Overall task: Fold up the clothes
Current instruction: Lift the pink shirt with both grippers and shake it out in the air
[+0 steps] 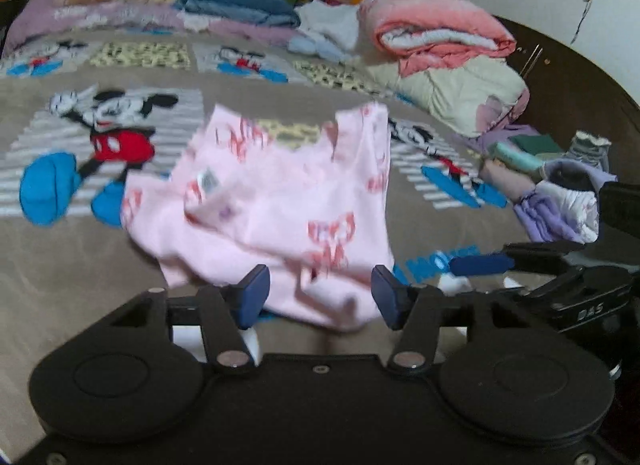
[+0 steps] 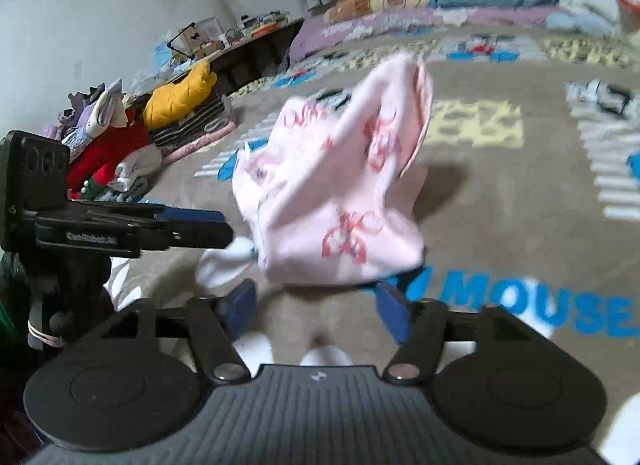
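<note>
A pink garment [image 1: 280, 201] printed with red bows is crumpled and blurred over the brown cartoon-mouse bedspread [image 1: 60, 257]. My left gripper [image 1: 320, 297] is open; the garment's lower edge hangs between its blue pads [image 1: 254, 293] without being pinched. The right gripper's blue finger [image 1: 480, 265] shows at the right edge of this view. In the right wrist view the same garment [image 2: 336, 193] bulges just beyond my right gripper [image 2: 316, 309], which stands open with nothing between its fingers. The left gripper [image 2: 192, 219] shows side-on at the left.
Folded pink and cream blankets [image 1: 444, 45] lie at the bed's far right, with small folded clothes [image 1: 532, 161] nearer. A heap of red, yellow and striped clothes [image 2: 132, 137] sits at the bed's left. Pillows and blue bedding [image 1: 236, 5] line the far end.
</note>
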Demonstrator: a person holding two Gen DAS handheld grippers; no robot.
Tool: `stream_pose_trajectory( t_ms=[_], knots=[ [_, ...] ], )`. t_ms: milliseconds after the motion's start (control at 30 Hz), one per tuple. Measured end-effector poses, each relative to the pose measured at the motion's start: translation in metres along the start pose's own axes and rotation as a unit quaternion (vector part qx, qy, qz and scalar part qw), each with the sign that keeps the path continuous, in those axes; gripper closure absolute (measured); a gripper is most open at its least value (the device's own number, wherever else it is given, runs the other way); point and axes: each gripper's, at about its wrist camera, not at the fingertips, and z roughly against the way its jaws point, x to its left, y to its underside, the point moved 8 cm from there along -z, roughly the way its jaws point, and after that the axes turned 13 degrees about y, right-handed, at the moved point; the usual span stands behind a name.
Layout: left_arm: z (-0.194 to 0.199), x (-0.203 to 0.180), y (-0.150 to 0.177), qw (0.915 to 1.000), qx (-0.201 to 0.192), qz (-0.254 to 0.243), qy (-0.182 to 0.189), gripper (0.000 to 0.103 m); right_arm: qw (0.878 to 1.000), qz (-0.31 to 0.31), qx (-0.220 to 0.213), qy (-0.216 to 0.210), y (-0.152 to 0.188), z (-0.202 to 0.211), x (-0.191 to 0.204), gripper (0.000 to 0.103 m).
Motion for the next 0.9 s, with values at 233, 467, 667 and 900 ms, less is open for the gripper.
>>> stream_pose_trajectory(
  t_ms=[233, 467, 667, 900],
  knots=[
    [-0.005, 0.010, -0.034, 0.9975, 0.017, -0.065, -0.021, 0.047, 0.998, 0.052, -0.042, 0.018, -0.056, 0.012, -0.015, 0.024],
    [-0.023, 0.030, -0.054, 0.9910, 0.063, -0.118, -0.010, 0.047, 0.989, 0.135, -0.061, 0.020, -0.112, -0.013, -0.024, 0.025],
    [-0.042, 0.041, -0.049, 0.9824, 0.109, -0.150, 0.017, 0.047, 0.982, 0.187, -0.025, -0.024, -0.128, -0.048, -0.030, 0.026],
    [-0.066, 0.051, -0.035, 0.9776, 0.147, -0.149, 0.026, 0.065, 0.984, 0.165, -0.007, -0.068, -0.132, -0.077, -0.032, 0.026]
  ],
)
